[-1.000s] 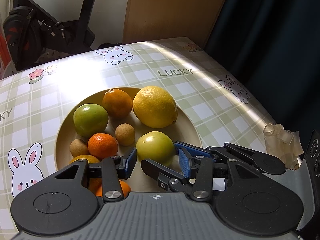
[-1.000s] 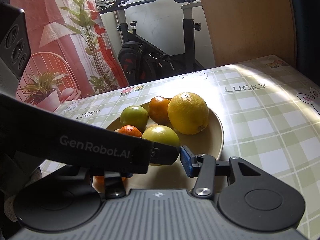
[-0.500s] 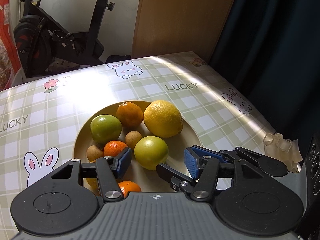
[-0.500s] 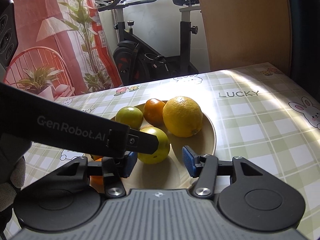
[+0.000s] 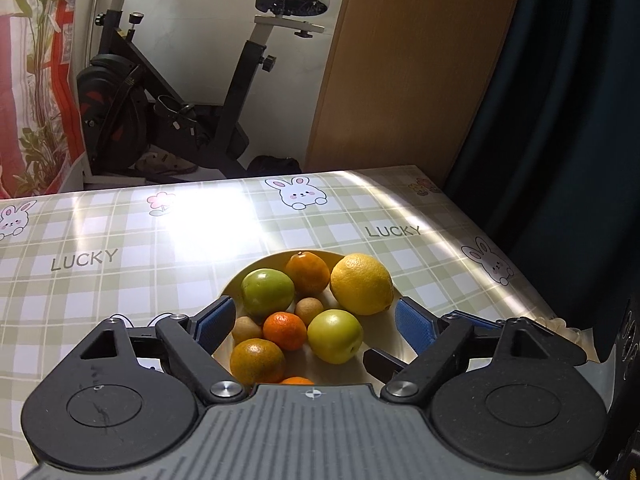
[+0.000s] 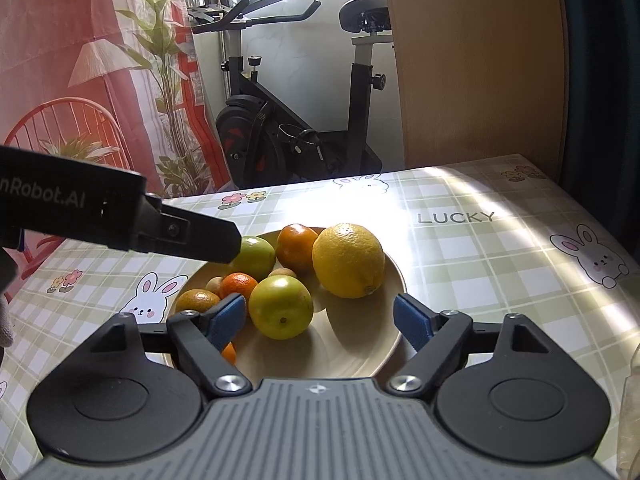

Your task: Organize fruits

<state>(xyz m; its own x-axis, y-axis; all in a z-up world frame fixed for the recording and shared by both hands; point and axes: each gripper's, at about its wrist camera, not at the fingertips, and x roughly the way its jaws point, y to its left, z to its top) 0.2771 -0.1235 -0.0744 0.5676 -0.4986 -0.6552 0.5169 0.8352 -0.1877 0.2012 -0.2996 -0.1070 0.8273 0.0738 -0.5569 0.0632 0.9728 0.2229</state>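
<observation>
A beige plate (image 5: pixel 382 370) (image 6: pixel 352 356) on the checked tablecloth holds a big lemon (image 5: pixel 361 284) (image 6: pixel 348 260), two green fruits (image 5: pixel 335 335) (image 5: pixel 267 291) (image 6: pixel 281 306), several oranges (image 5: pixel 285 330) (image 6: pixel 298 247) and small brown longans (image 5: pixel 309 306). My left gripper (image 5: pixel 314 320) is open and empty, raised above the plate's near side. My right gripper (image 6: pixel 320 318) is open and empty, just short of the plate, with the near green fruit by its left finger. The left gripper's body (image 6: pixel 120 220) shows in the right wrist view at left.
An exercise bike (image 5: pixel 180 92) stands behind the table beside a wooden panel (image 5: pixel 408 68). A dark curtain (image 5: pixel 560 100) hangs at the right. Crumpled clear plastic (image 5: pixel 564 326) lies near the table's right edge. The table's far edge (image 5: pixel 320 172) is close behind the plate.
Both grippers have opened wider and drawn back and up from the plate. The green fruit that lay between the left fingers rests free on the plate.
</observation>
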